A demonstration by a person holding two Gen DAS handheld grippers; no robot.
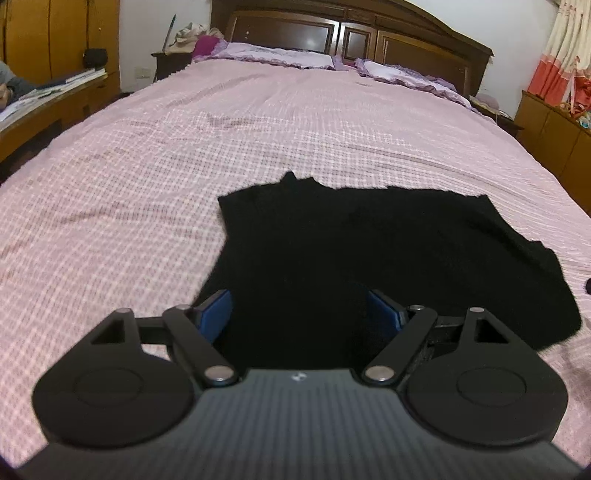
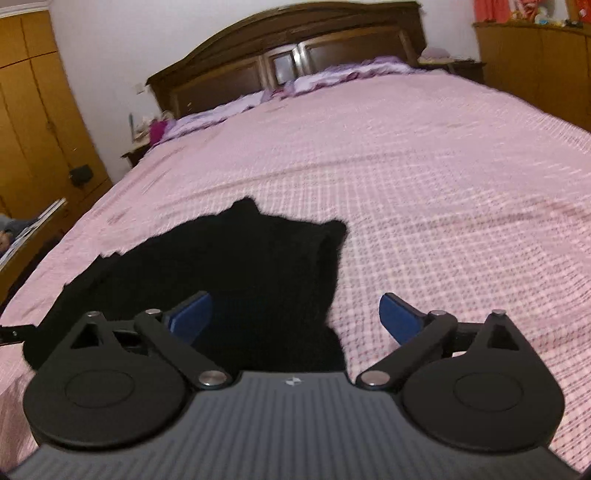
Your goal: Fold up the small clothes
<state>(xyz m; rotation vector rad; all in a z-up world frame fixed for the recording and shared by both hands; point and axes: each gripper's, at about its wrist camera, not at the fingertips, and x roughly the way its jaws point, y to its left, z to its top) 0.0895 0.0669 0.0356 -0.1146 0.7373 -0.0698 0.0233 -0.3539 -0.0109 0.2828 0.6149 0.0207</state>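
The left gripper (image 1: 299,310) hangs with jaws spread wide over the near edge of the black garment (image 1: 369,251); the right gripper (image 2: 295,314) is likewise released at its right edge; the garment lies flat on the pink checked bedspread (image 1: 258,129); beyond, purple pillows (image 1: 280,55) meet a dark wooden headboard (image 1: 354,33).

The black garment (image 1: 332,258) shows no seams or fold lines — its dark surface reads as one flat mass, and its near edge is hidden behind the left gripper (image 1: 299,312). In the right wrist view the bedspread (image 2: 443,206) is motion-blurred.
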